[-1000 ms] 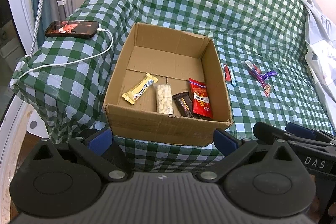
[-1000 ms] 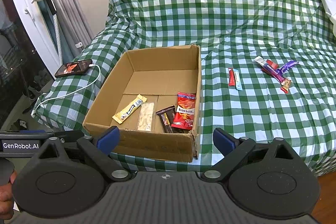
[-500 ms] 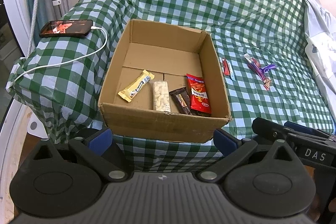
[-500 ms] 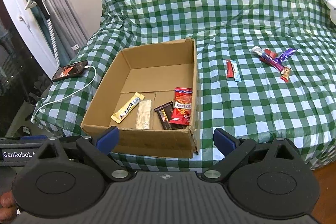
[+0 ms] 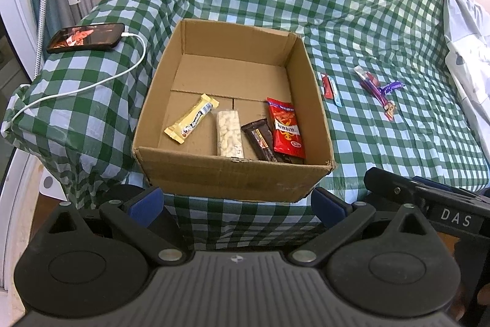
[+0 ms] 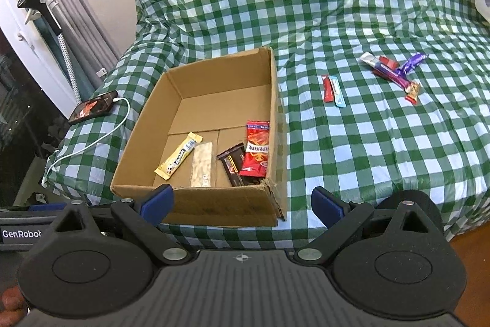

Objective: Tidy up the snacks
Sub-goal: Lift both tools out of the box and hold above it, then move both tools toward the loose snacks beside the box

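Note:
An open cardboard box sits near the front edge of a green checked bed. Inside lie a yellow bar, a clear pack of pale nuts, a dark brown bar and a red packet. Right of the box on the cover are a red and a blue stick and a small heap of purple and red snacks. My left gripper and right gripper both hang open and empty in front of the box.
A phone on a white charging cable lies on the bed's left corner. White cloth covers the right side. Curtains and a stand are at the left. The other gripper's body shows at the lower right.
Both grippers have risen and tilted down a little, so the box and bed sit lower and further in view. Nothing was taken hold of or moved.

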`<state>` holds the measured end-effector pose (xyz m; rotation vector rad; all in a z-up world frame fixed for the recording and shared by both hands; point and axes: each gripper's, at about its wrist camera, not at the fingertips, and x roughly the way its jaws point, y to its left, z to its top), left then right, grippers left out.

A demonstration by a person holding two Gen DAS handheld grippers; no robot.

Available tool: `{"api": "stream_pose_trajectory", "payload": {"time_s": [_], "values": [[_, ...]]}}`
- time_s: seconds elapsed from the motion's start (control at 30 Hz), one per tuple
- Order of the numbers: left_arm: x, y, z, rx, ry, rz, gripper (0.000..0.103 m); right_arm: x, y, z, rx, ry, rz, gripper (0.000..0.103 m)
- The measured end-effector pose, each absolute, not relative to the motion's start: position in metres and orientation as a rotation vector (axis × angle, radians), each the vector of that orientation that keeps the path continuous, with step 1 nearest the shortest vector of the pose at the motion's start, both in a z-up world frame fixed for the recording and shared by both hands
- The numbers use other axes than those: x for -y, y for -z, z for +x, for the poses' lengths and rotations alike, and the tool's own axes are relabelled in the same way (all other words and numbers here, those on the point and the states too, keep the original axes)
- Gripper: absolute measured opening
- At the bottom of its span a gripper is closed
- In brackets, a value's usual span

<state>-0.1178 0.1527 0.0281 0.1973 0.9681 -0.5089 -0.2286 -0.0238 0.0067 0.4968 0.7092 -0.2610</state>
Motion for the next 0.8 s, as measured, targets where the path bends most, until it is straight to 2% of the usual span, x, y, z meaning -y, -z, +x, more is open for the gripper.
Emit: {"api": "stream_pose_trajectory", "payload": {"time_s": [0.5,0.8], "values": [[-0.135,-0.023,-0.105,-1.004,0.517,0.214,0.102,0.041,0.008,-0.22,-0.738,0.274,0.534,0.096],[-0.099,-0.038,-0.086,-0.98,0.545,0.221,0.103,0.062,0.007,-0.211,-0.72,0.281,0.545,0.096]]}}
